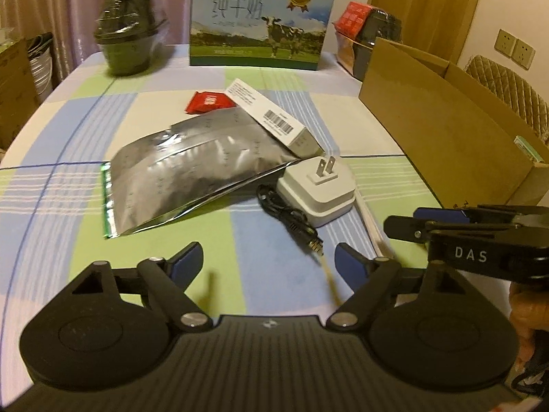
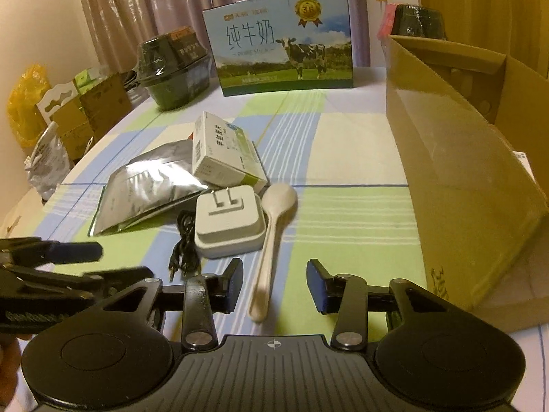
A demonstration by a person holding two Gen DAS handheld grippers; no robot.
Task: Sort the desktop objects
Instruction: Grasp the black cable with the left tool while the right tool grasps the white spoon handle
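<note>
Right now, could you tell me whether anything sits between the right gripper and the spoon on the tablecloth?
Nothing visible does. The right gripper has its jaws apart, with the handle of the spoon lying between them, not yet pinched. The white charger touches the spoon's left side, beside the path rather than across it.

A checked cloth (image 2: 343, 158) with a soft matt weave covered the table, and on it lay a crinkled silver foil pouch (image 1: 192, 175) that shone like metal. Beside it sat a smooth white plastic charger (image 2: 228, 226) with two bare metal prongs, a thin black rubbery cable (image 2: 183, 250), a matt cream plastic spoon (image 2: 271, 237) and a small printed paper carton (image 2: 223, 151). A plain brown cardboard box (image 2: 456, 185) looked smooth and faintly glossy, and a printed milk carton (image 2: 284, 44) had a slight sheen.
</note>
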